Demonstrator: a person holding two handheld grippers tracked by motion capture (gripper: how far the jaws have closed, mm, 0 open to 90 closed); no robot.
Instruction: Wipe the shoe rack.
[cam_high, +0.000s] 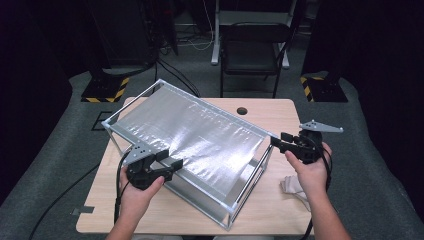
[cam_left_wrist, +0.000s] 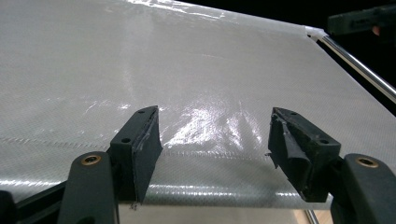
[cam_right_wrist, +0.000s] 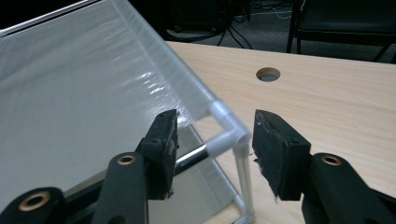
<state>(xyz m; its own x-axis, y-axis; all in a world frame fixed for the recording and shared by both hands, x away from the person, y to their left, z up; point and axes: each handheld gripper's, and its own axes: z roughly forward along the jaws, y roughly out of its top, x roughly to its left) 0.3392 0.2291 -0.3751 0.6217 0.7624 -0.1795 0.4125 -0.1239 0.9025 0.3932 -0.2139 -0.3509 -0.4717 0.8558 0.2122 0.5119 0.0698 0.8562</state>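
**Both tongs at the covered frame**

At the near edge of the worktop (cam_high: 165, 215), the person's two forearms come in from below, each hand holding a set of tongs. Nearest the person, the left tongs (cam_high: 169, 163) hover over the near-left edge of the frame (cam_high: 235, 200), a metal-tube rack with white corner joints that stands on the worktop. A glossy, translucent sheet (cam_high: 195, 137) is stretched across the frame's top. From the left gripper view, the left tongs (cam_left_wrist: 212, 149) are released, jaws spread wide above the sheet (cam_left_wrist: 187, 70), with nothing between them; whether the tips touch the film cannot be told.

Beside the right forearm, a crumpled pale cloth (cam_high: 294, 186) lies on the worktop just off the frame's right side.

A little farther off, the right tongs (cam_high: 278, 143) sit at the frame's right corner. In the right gripper view, the right tongs (cam_right_wrist: 215, 144) are released too, jaws standing either side of the white corner joint (cam_right_wrist: 229, 135) without closing on it; the sheet (cam_right_wrist: 84, 107) stretches away to the left of it.

Farther still, a round hole (cam_high: 242, 110) pierces the worktop near its back edge. Beyond the worktop, a dark chair (cam_high: 250, 55) stands on the grey floor (cam_high: 60, 150).
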